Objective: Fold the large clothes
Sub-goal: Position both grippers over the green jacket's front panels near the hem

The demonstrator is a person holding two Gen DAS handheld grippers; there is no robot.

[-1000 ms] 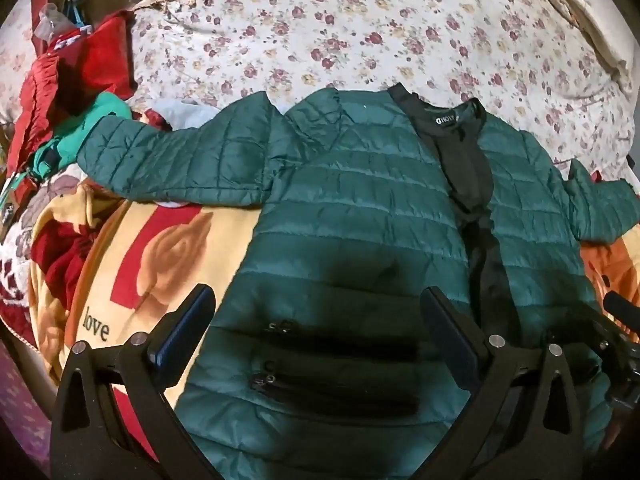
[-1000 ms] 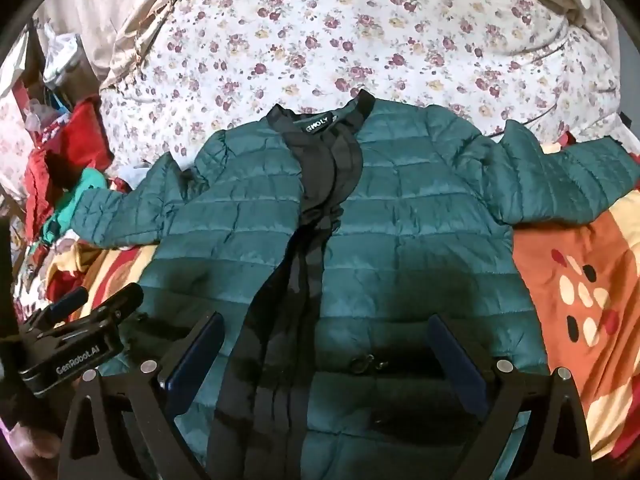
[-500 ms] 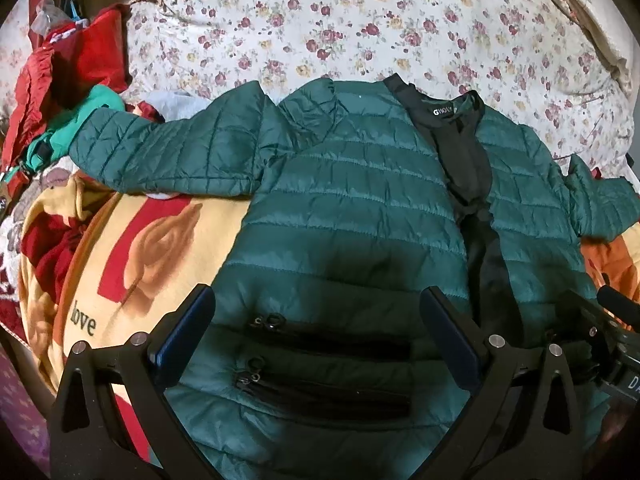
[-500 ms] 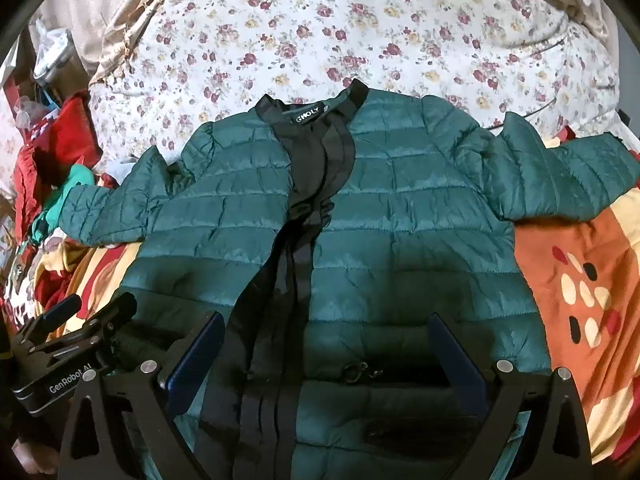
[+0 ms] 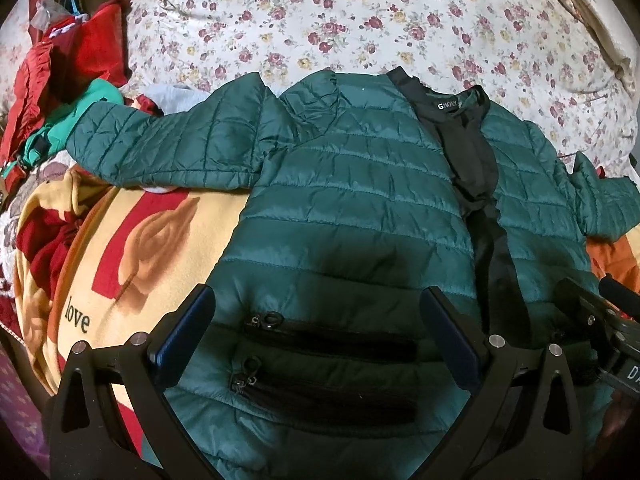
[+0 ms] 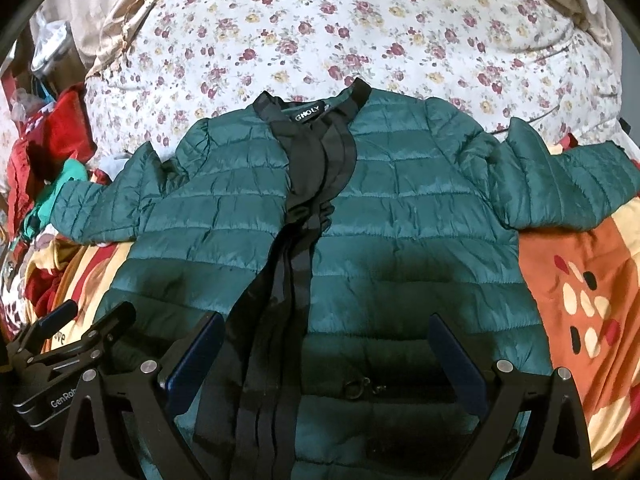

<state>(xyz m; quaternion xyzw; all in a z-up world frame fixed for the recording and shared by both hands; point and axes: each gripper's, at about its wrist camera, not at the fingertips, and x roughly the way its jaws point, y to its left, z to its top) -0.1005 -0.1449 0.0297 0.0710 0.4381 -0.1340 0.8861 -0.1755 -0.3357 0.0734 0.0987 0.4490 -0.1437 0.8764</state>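
Jacket [image 5: 352, 208] (spread flat) lies beneath both gaping claws.

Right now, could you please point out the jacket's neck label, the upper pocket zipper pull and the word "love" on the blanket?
neck label [image 6: 306, 113]: right wrist view, on its white lettering.
upper pocket zipper pull [image 5: 273, 319]: left wrist view, on its ring.
blanket [image 5: 78, 318]: left wrist view, on the word "love".

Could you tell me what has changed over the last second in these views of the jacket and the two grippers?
Both grippers have drawn back toward the hem of the green jacket, so slightly more of its lower front shows in both wrist views. The left gripper and right gripper remain open, jaws wide, holding nothing. The jacket stays spread flat, sleeves out, on the floral sheet.
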